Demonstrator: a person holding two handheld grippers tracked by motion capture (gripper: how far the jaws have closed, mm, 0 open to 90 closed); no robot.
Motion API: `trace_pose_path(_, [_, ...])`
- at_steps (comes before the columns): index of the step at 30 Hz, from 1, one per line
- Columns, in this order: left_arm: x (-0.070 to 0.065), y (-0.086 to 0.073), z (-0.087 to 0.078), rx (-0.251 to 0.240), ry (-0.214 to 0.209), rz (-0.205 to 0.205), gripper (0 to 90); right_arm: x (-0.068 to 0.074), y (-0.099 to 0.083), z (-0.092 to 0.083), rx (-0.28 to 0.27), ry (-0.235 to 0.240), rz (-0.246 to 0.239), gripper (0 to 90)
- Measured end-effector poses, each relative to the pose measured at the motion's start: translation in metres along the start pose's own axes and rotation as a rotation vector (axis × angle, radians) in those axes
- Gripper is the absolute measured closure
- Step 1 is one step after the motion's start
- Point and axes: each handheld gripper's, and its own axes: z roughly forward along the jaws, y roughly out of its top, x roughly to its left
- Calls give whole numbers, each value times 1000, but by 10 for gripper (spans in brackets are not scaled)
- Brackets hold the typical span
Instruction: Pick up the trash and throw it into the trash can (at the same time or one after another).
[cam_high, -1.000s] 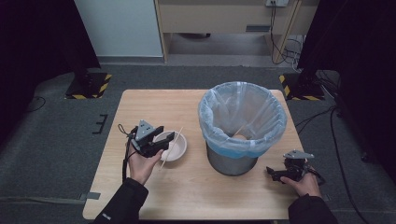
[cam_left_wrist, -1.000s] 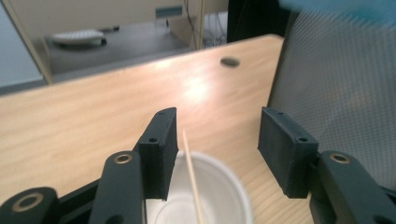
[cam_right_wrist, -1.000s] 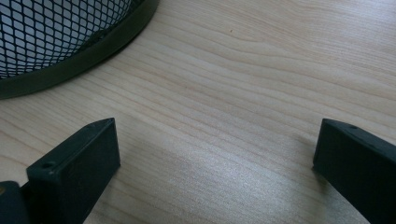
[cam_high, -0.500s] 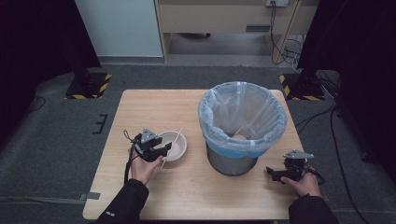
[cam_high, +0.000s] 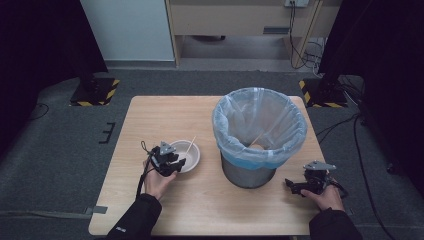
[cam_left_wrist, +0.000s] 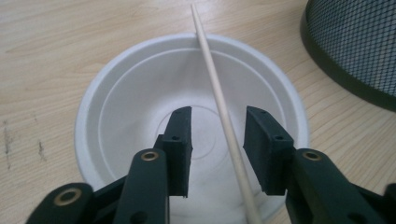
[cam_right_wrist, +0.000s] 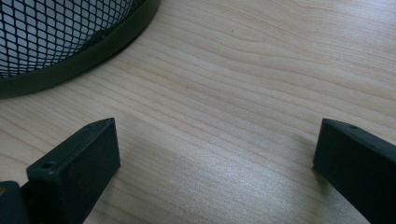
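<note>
A white bowl sits on the wooden table, left of the bin. A thin wooden stick lies slanted in it, its far end over the rim. My left gripper hangs low over the bowl. Its jaws have just been closing and now stand either side of the stick, with a gap on each side, so it is open. My right gripper rests on the table at the right of the bin, and its jaws are wide open with only bare wood between them.
A mesh bin lined with a light blue bag stands right of centre, with a stick and something tan inside. Its dark base shows near the left gripper and the right one. A person's hands hold both grippers at the table's front.
My left gripper has sunk toward the bowl and its jaws have narrowed around the stick. The right gripper has stayed put.
</note>
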Motion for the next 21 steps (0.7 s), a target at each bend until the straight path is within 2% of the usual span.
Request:
trace_pose_path(11, [3, 0, 0, 35, -9, -24, 840, 0, 0, 0, 0, 0, 0, 8])
trace_pose_path(17, [3, 1, 0, 38, -10, -24, 854, 0, 0, 0, 0, 0, 0, 8])
trace_pose_path(21, [0, 6, -8, 2, -31, -31, 853, 0, 0, 0, 0, 0, 0, 8])
